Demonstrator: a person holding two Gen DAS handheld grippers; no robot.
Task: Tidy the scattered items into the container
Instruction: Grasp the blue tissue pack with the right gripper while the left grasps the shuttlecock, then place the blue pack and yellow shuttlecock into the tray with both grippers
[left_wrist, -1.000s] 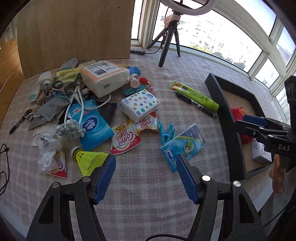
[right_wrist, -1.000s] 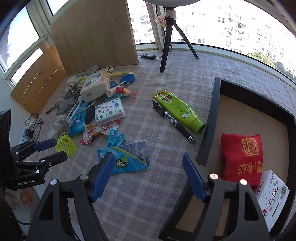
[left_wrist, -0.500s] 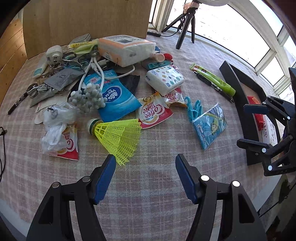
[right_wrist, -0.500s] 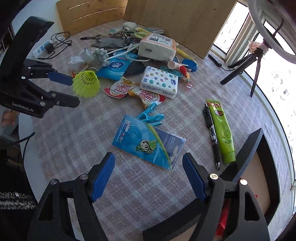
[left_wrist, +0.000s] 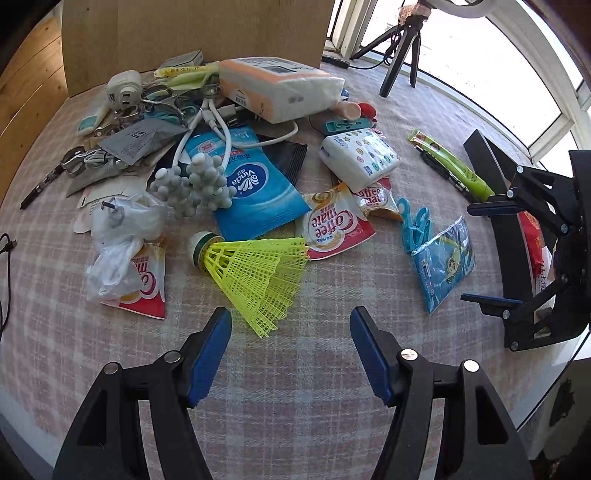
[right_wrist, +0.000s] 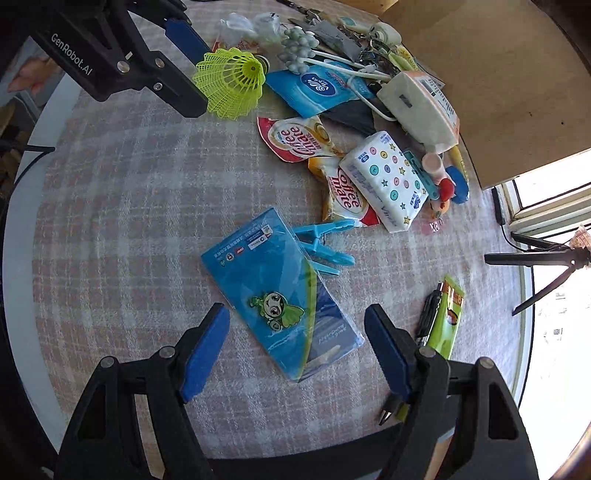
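Yellow shuttlecock (left_wrist: 255, 273) at frame centre sits before the left gripper (left_wrist: 290, 349), jaws open, lined up for pickup; the right gripper (right_wrist: 295, 350), also open, brackets a blue packet (right_wrist: 273, 295)

Stood at the far window: black tripod (left_wrist: 400, 48). Leaned behind the pink-checked cloth-covered counter (left_wrist: 295, 369): brown wooden board (left_wrist: 192, 26).

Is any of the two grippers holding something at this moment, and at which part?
Nothing is held. The left gripper is open just short of the yellow shuttlecock, and the right gripper is open over the blue packet.
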